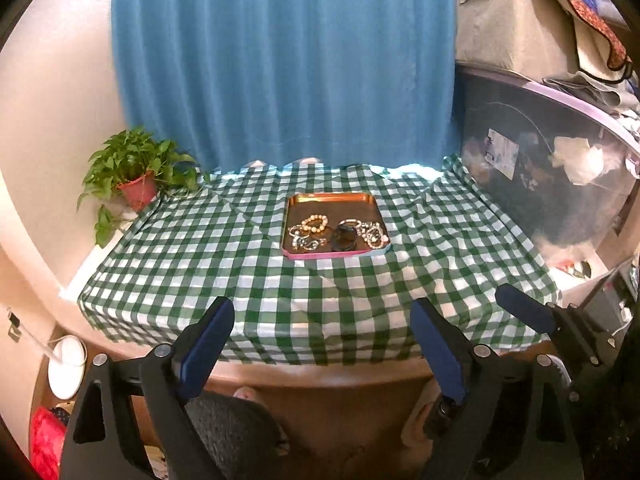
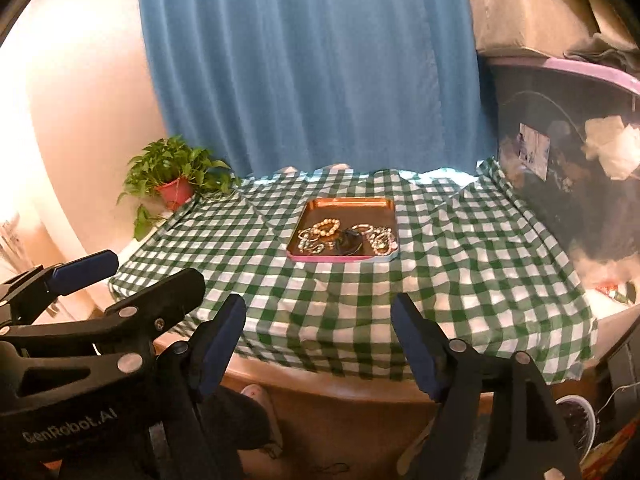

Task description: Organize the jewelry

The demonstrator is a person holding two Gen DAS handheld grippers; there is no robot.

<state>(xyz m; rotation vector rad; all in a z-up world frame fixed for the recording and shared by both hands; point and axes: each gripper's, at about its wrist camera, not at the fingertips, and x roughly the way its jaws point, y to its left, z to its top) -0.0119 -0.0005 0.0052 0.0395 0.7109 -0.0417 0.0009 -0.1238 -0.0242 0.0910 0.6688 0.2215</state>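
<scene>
Square metal tray (image 1: 332,200), copper-toned inside, pink front rim, set mid-table on creased green-and-white gingham cloth (image 1: 224,264). Inside, toward front edge: cream beaded bracelet (image 1: 314,224), round; silvery chain pieces (image 1: 304,240) tangled at left; dark glossy ring-shaped item (image 1: 346,236) at centre; pale beaded bracelet (image 1: 372,236) at right. All touching or overlapping.

Pleated blue curtain (image 1: 280,60) behind; leafy plant in red pot (image 1: 138,190) at far-left corner.

Left gripper (image 1: 324,344): black frame, blue pads (image 1: 206,350), spread wide, holding nothing, over near table edge, well short of tray.

Right gripper (image 2: 320,344): same build, spread wide, holding nothing, also over near edge.
</scene>
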